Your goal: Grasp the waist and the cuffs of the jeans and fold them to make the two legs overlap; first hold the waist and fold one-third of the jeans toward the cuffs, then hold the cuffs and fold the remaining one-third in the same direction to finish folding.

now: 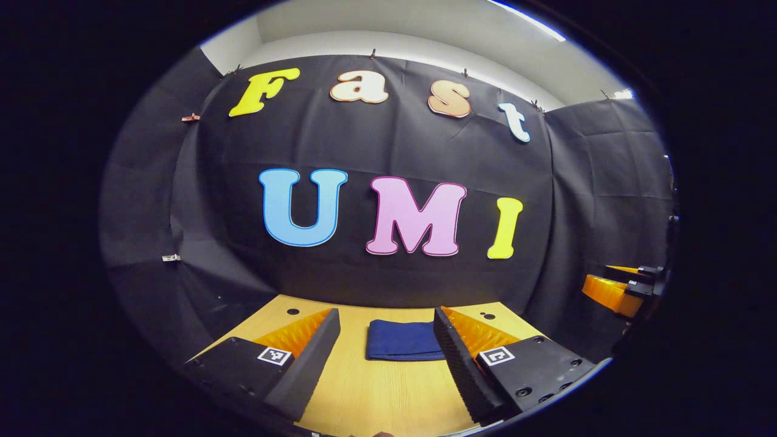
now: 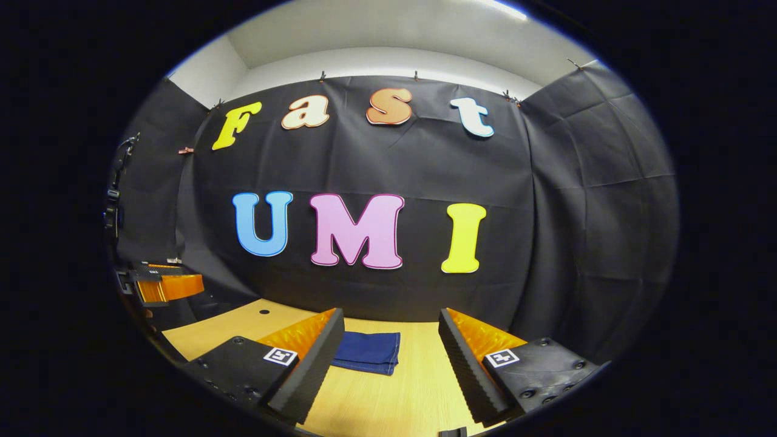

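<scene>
Denim-blue jeans point(image 1: 403, 340) lie folded into a flat rectangle on the wooden table point(image 1: 376, 388), at twelve o'clock from the released, empty left gripper point(image 1: 383, 358) and right gripper point(image 2: 388, 358); no readable label.

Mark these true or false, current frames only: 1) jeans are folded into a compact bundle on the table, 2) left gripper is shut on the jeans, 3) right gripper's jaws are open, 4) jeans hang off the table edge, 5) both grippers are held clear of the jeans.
1) True: the jeans lie as a small folded bundle on the table.
2) False: the left gripper is open, with nothing between its jaws.
3) True: the right gripper stands wide open.
4) False: the jeans lie wholly on the tabletop, near the back wall.
5) True: both sit back from the bundle, touching nothing.
</scene>
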